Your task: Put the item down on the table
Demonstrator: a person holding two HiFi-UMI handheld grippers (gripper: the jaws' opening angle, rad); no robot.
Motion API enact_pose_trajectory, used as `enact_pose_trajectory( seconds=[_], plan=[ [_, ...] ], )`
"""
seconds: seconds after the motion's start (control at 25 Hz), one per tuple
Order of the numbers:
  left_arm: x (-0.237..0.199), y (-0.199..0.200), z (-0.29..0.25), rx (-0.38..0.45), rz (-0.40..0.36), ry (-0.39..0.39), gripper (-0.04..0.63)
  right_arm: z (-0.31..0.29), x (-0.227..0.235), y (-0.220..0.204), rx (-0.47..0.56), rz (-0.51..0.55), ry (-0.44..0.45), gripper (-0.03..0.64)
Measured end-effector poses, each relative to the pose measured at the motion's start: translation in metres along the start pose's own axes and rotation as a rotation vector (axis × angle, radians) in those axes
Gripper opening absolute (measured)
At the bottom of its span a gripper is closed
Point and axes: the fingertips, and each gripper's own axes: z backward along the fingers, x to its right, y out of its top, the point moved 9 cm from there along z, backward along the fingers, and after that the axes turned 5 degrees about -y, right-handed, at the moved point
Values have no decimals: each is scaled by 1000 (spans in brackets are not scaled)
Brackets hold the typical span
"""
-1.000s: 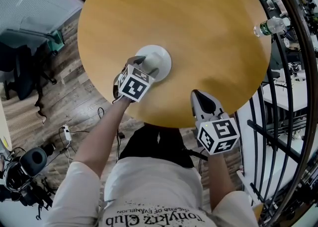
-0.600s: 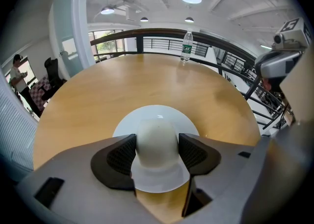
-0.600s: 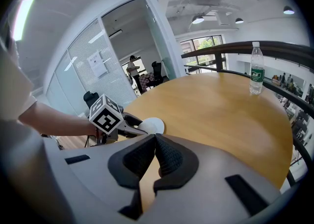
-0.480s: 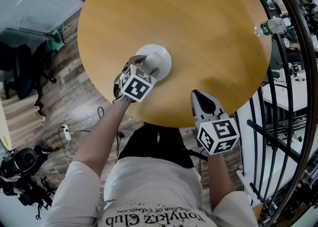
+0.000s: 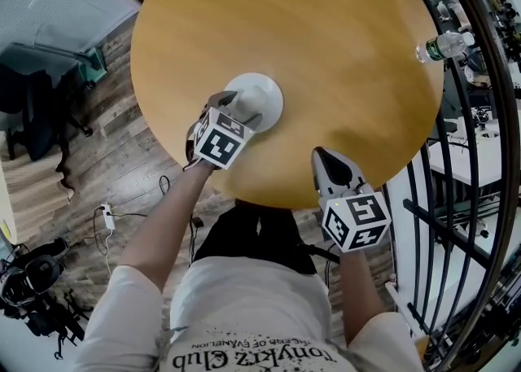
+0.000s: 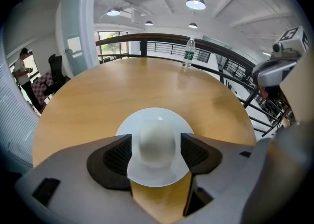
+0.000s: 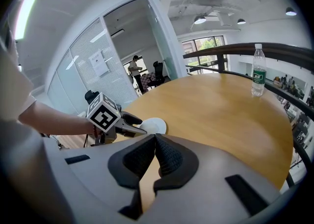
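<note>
**Dish [image 5: 259,95] resting on table [image 5: 326,20], left gripper [image 6: 157,150] let go**

Through the left gripper view I see its jaws spread wide, having just opened further. The white dish sits flat on the round wooden table. Its raised centre is between the pads with a thin gap on either side, so I have hold of nothing there. My right gripper [image 7: 155,142] hangs over the table's near edge, well apart from the dish. Its jaws are pressed together with nothing between them. A water bottle [image 5: 444,43] stands upright near the far right rim.
</note>
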Motion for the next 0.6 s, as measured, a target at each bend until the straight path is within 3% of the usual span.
enact_pose_trajectory(
  seconds=[0.4,0.6],
  plan=[
    [11,-8,34,50,42,6,297,-5,-11,8,-29,89,51,25],
    [29,-19,68,101,121,-20,168,6,-24,12,-21,139,75,26]
  ],
)
